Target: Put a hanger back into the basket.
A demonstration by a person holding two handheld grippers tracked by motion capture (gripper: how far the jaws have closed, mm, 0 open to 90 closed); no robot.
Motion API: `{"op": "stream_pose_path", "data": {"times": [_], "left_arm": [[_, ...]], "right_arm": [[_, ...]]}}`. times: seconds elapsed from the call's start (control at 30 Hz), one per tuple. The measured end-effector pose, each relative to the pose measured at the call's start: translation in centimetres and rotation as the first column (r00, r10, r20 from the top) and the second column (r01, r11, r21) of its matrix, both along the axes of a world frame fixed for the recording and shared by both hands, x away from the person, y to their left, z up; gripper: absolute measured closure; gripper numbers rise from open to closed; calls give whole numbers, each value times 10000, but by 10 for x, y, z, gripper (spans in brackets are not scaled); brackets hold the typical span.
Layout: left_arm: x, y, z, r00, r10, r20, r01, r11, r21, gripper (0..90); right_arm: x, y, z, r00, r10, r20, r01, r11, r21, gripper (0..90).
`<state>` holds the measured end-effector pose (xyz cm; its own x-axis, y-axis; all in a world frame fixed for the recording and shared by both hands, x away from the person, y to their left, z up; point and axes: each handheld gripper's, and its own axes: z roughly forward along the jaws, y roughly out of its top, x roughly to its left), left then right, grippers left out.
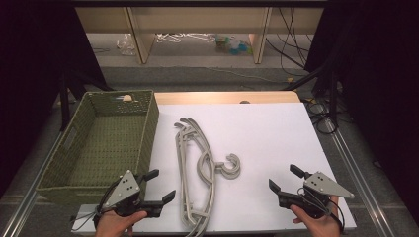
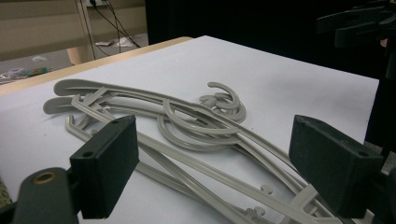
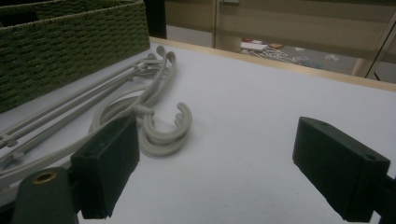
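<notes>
Several grey plastic hangers [image 1: 196, 170] lie stacked on the white table top, hooks pointing right. My left gripper [image 1: 160, 186] is held near the front edge just left of the pile, jaws open and empty. In the left gripper view the hangers [image 2: 187, 126] lie just beyond the open jaws. My right gripper [image 1: 287, 179] hovers at the front right, open and empty, pointing left toward the hooks [image 3: 163, 130]. A green woven basket [image 1: 106, 143] stands at the left, apparently empty inside.
The white sheet [image 1: 267, 133] covers a wooden table whose far edge [image 1: 227, 97] shows. Beyond it are shelf legs, cables and clutter on the floor. Dark curtains flank both sides. A metal rail [image 1: 353, 173] runs along the right.
</notes>
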<state>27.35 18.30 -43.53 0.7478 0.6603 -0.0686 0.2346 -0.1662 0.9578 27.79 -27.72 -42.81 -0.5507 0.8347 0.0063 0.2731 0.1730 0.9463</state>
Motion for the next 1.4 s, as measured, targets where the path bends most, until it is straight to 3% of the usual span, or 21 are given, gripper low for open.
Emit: {"op": "stream_pose_path", "data": {"times": [0.1,0.23,0.4,0.43,0.5,0.57,0.63,0.77,0.87,0.93,1.0,1.03,1.07,1.13,1.2,1.23,1.27,1.33,1.37,1.4], "left_arm": [[1,-2,-1,9999,-104,-107,104,9999,-31,157],[-1,-8,-2,9983,-57,-571,50,9999,-119,157],[0,-20,-3,9932,-50,-1160,69,9999,157,159],[1,-23,-3,9925,-60,-1225,97,9995,295,161],[0,-30,0,9909,-63,-1342,159,9973,711,168],[0,-37,1,9892,-152,-1456,284,9956,891,181],[2,-44,3,9884,-273,-1493,469,9905,1295,194],[6,-60,6,9763,-499,-2105,830,9850,1512,233],[10,-74,7,9742,-827,-2099,1197,9781,1700,274],[13,-84,6,9681,-969,-2310,1426,9714,1900,289],[15,-90,6,9658,-958,-2409,1450,9699,1958,299],[21,-98,5,9580,-944,-2708,1613,9581,2367,306],[23,-103,4,9566,-913,-2767,1661,9511,2604,306],[27,-110,1,9508,-885,-2969,1781,9403,2901,317],[30,-117,-1,9362,-931,-3388,2031,9303,3054,336],[31,-121,-2,9305,-1007,-3522,2173,9258,3094,334],[31,-125,-3,9282,-1018,-3578,2296,9135,3357,335],[32,-132,-5,9354,-846,-3434,2255,8906,3950,335],[33,-134,-7,9319,-808,-3536,2303,8849,4047,337],[34,-136,-9,9251,-816,-3710,2355,8895,3916,339]], "right_arm": [[0,0,0,10000,34,-62,-33,10000,55,157],[1,0,-2,10000,-28,18,28,10000,94,158],[0,-2,-1,9993,-200,-309,194,9996,-183,159],[1,-1,-2,9997,-194,-157,194,9998,-21,159],[1,-2,-1,9993,-162,-340,157,9998,-146,159],[2,-1,-3,9999,-107,-130,108,9999,104,159],[1,-2,-1,9993,-175,-324,170,9998,-145,159],[2,-1,-3,9997,-133,-200,132,9999,-14,160],[1,-1,-2,9990,-169,-419,169,9999,-16,161],[0,-2,-2,9984,-145,-556,137,9998,-140,161],[0,-2,-1,9979,-91,-644,80,9998,-175,161],[0,-1,-2,9986,-109,-520,111,9999,23,161],[0,-1,-2,9986,-105,-513,107,9999,28,162],[-1,-2,-1,9974,-57,-715,48,9999,-130,162],[0,-2,-1,9975,-85,-702,76,9999,-136,163],[2,-1,-3,9992,-61,-406,65,9999,94,163],[2,-1,-3,9991,-46,-427,51,9999,107,163],[2,-1,-3,9991,-42,-428,46,9999,106,163],[2,0,-3,9990,-34,-437,39,9999,110,163],[1,-1,-3,9990,-60,-434,61,10000,33,163]]}}
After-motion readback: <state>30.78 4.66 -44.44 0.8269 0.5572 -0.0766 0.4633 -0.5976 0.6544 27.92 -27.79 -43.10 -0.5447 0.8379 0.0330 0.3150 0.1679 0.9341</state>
